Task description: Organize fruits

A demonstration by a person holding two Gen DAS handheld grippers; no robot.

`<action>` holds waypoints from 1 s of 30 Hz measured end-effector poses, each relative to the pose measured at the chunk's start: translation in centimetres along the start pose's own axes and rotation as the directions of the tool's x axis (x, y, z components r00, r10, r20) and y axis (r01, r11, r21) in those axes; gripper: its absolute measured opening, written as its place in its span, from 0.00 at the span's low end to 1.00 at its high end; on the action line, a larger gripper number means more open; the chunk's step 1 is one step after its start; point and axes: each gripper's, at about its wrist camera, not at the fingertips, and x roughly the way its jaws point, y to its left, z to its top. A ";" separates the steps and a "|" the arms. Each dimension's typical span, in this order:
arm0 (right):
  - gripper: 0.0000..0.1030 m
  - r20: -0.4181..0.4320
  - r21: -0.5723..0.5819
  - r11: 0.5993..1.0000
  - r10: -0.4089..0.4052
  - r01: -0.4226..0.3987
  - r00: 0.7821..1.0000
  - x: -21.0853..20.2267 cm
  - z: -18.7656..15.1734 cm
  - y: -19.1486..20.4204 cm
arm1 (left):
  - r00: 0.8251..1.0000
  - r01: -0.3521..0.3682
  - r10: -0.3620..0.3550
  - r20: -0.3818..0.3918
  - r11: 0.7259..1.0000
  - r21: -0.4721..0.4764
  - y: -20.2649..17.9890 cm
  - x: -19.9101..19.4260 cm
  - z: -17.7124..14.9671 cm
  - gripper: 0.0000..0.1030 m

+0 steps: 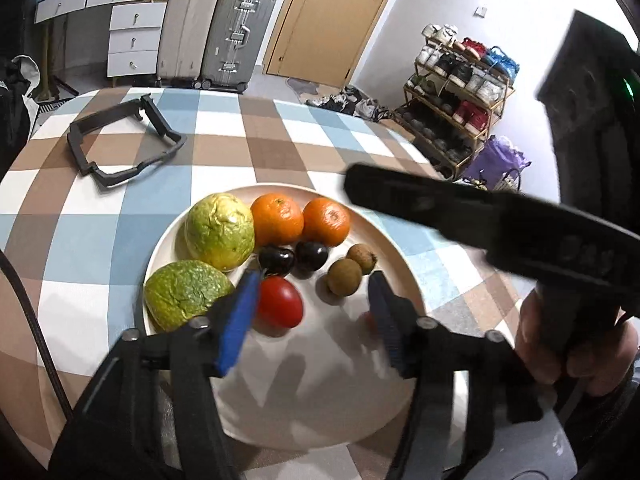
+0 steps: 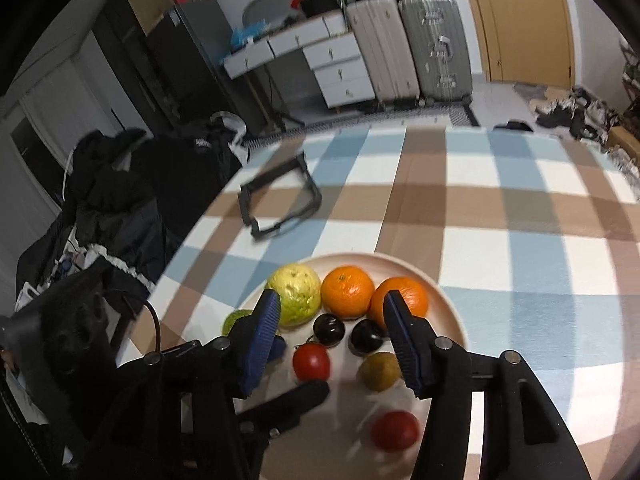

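A beige plate (image 1: 400,256) (image 2: 448,300) on the checked tablecloth holds two green guavas (image 1: 220,232) (image 2: 296,294), two oranges (image 1: 277,219) (image 2: 347,291), two dark plums (image 1: 276,260) (image 2: 329,330), two brown kiwis (image 1: 344,276) (image 2: 379,370) and two red tomatoes (image 1: 279,302) (image 2: 394,430). My left gripper (image 1: 314,314) is open over the plate, its left finger beside a tomatoes. The second tomato is mostly hidden behind its right finger. My right gripper (image 2: 334,336) is open and empty above the fruit; its body (image 1: 500,224) crosses the left wrist view.
A black plastic frame (image 1: 124,140) (image 2: 280,204) lies on the table's far left. Dark clothes (image 2: 120,200) are piled beside the table's left edge. Suitcases, drawers, a door and a shoe rack (image 1: 456,92) stand beyond the table.
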 end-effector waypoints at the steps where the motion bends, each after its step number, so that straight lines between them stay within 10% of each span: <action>1: 0.63 0.023 0.001 1.000 -0.011 0.011 1.000 -0.8 0.0 -0.1 | 1.000 -0.002 0.002 0.012 1.000 0.002 -0.2 -0.5 0.0 0.59; 15: 0.97 0.336 0.056 0.994 -0.107 0.093 0.936 -12.9 -3.0 0.0 | 0.970 -0.164 0.156 0.186 0.986 0.033 -3.3 -8.5 0.5 0.86; 18: 0.99 0.392 0.045 0.992 -0.126 0.118 0.911 -14.8 -3.8 0.9 | 0.945 -0.208 0.193 0.262 0.978 0.032 -4.2 -11.1 0.6 0.99; 30: 1.00 0.633 -0.104 0.961 -0.135 0.257 0.762 -20.1 -7.9 6.6 | 0.826 -0.350 0.250 0.506 0.930 0.112 -8.0 -19.4 -1.5 0.99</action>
